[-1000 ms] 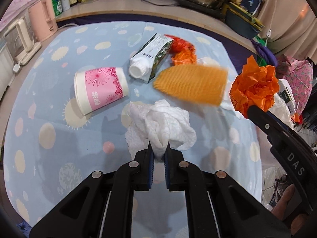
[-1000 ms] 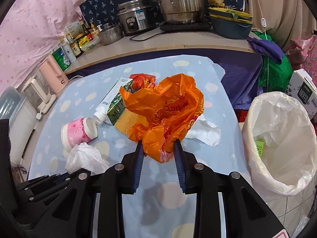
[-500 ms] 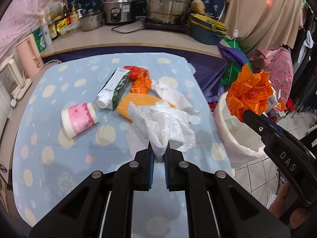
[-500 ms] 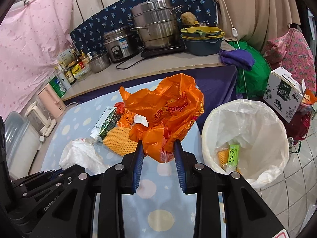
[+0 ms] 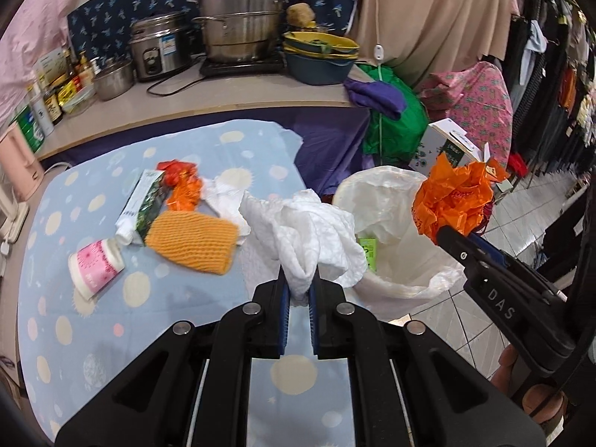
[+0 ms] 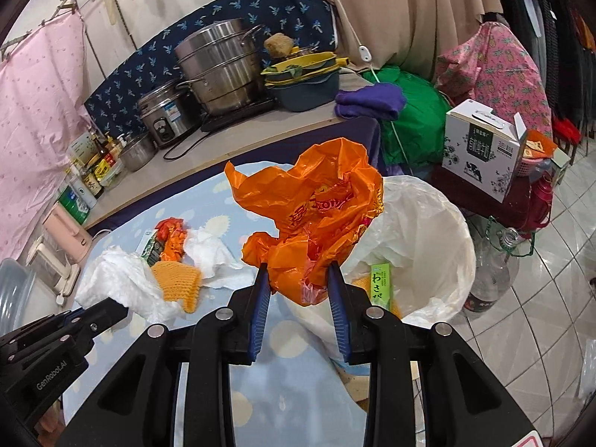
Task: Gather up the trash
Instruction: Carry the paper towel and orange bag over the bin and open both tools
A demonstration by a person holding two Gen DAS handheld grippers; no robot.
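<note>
The crumpled white paper towel (image 5: 313,231) sits pinched between the left gripper (image 5: 298,298) pads, near the bin (image 6: 439,231). The orange plastic bag (image 6: 316,216) is clamped in the right gripper (image 6: 300,287), above the bin's rim.

On the bench (image 5: 93,339), a cup (image 5: 96,268) lies on its side at the left, with a carton (image 5: 143,205) behind it and a foam net sleeve (image 5: 192,242) to its right. A flat tissue (image 6: 219,260) lies behind the sleeve. The lined bin (image 6: 443,246) stands off the bench's right edge, a small box (image 6: 381,285) inside, while the counter (image 5: 223,102) with pots (image 5: 238,18) runs behind.
</note>
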